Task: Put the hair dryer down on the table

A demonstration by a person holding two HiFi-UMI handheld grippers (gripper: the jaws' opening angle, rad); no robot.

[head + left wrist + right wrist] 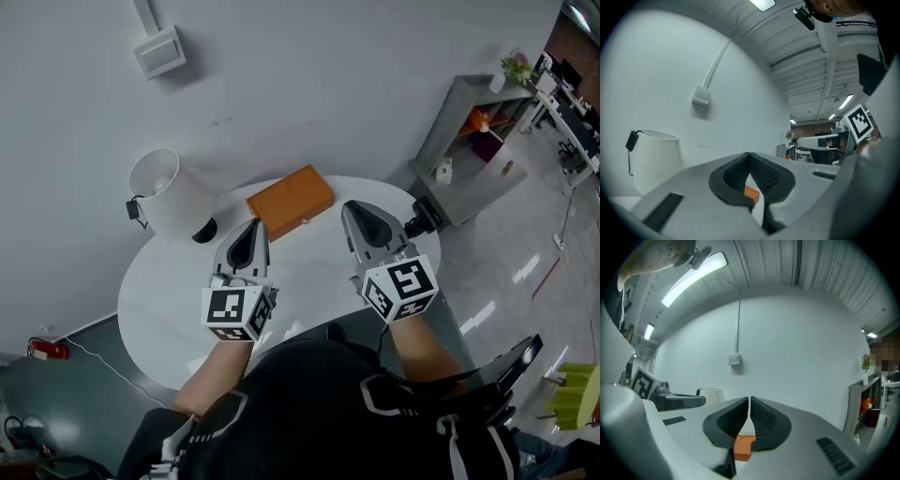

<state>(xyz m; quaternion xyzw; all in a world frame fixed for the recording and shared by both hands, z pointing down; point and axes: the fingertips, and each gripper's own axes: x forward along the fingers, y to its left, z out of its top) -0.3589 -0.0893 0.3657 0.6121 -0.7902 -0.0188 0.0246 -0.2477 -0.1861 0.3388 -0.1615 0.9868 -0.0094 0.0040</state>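
Note:
A black, barrel-shaped object (424,216) lies at the right edge of the round white table (169,309); it may be the hair dryer, but it is too small to be sure. My right gripper (353,207) hovers over the table just left of it, shut with nothing between its pads (749,400). My left gripper (256,226) is beside it over the table's middle, also shut and empty (750,155). An orange box (291,202) lies on the table just beyond both gripper tips and shows below the jaws in both gripper views (751,193) (744,446).
A white cylindrical shade (164,192) with a black clip stands at the table's back left, a small black piece (204,230) at its foot. A grey shelf unit (469,150) stands to the right. A white box (159,52) is mounted on the wall.

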